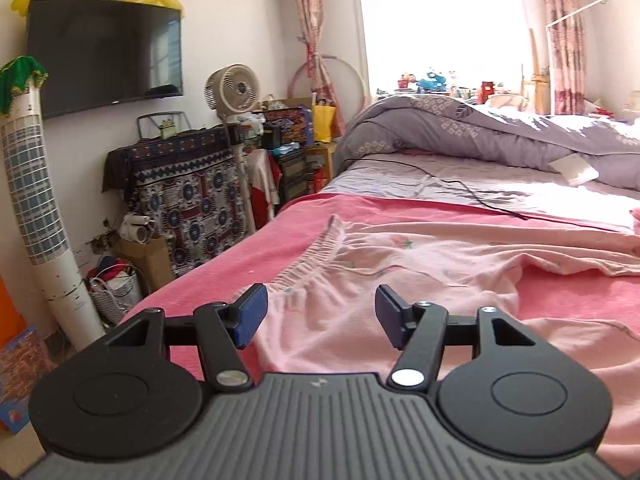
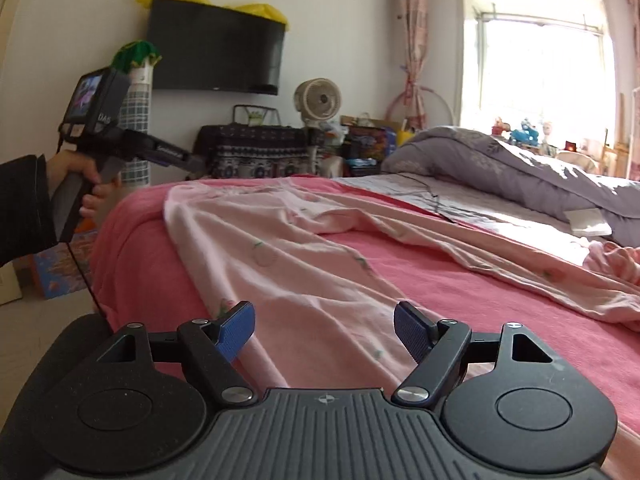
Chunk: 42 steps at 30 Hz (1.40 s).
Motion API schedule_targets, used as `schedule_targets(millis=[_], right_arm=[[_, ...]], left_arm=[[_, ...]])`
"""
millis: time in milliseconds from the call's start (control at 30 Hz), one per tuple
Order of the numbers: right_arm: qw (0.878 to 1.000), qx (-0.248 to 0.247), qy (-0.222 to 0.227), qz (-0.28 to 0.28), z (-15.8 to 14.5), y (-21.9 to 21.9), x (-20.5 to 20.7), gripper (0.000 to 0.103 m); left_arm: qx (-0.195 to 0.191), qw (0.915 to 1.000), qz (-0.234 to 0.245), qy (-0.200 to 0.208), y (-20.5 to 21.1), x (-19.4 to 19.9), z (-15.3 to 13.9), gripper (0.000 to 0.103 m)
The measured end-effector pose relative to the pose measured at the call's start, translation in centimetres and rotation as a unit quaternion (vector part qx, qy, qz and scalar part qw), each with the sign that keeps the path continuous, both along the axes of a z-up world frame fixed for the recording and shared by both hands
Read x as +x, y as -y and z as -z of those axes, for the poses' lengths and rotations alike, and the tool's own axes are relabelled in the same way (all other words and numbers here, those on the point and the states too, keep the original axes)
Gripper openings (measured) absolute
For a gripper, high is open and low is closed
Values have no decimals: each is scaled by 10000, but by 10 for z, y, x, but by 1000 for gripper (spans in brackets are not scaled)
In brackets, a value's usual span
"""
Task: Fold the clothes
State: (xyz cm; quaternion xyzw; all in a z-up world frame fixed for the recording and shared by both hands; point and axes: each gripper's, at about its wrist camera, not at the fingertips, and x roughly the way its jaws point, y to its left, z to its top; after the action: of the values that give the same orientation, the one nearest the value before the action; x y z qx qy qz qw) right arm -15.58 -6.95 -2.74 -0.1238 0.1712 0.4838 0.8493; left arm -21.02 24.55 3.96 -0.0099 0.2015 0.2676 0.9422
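Pale pink trousers (image 1: 400,264), thin cotton with small faded fruit prints, lie spread flat across a deeper pink blanket (image 1: 224,280) on the bed; gathered elastic waistband (image 1: 320,252) toward the left edge, legs running off to the right, cloth rumpled with soft creases. Left gripper (image 1: 320,316) hovers over the waist end, blue pads apart, nothing between them, cloth lying below. Right gripper (image 2: 324,332) sits low over one trouser leg near the bed's near edge, jaws likewise parted and empty. In the right wrist view the left gripper's handle shows at far left, held by a hand (image 2: 76,176) in a dark sleeve; its body carries the letters "DAS", and a small lit screen faces back. Beyond the blanket: striped sheet with a black cable (image 1: 460,184) trailing over it, and a bunched lilac duvet (image 1: 480,128). Room: wall-mounted dark television (image 1: 104,52), white pedestal fan (image 1: 236,88), tall tower fan (image 1: 44,208) capped with green cloth, patterned cloth over furniture, cluttered bags, bright window (image 1: 440,24) with floral curtains and toys on the sill.
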Motion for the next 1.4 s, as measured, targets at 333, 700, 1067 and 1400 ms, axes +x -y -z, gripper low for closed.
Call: schedule_targets(millis=[333,700,1067,1400], right_arm=[[9948,-671,45,-771,-6,34,-25,70],[9952,-444,-61,872,-44,35,79,75],[9909,-803,-1078,60,-17,-80,125,7],[9916,-1068,-359,636,-2,-103,134,10]], left_arm=[[70,9898,1341,-482,72,17,45,66],[-369,9317,3553,-657,168,4,55,68],[-561,9294,3623,-422,180,-6,71,73],[-461,9215,3841,-344,187,-15,77,75]])
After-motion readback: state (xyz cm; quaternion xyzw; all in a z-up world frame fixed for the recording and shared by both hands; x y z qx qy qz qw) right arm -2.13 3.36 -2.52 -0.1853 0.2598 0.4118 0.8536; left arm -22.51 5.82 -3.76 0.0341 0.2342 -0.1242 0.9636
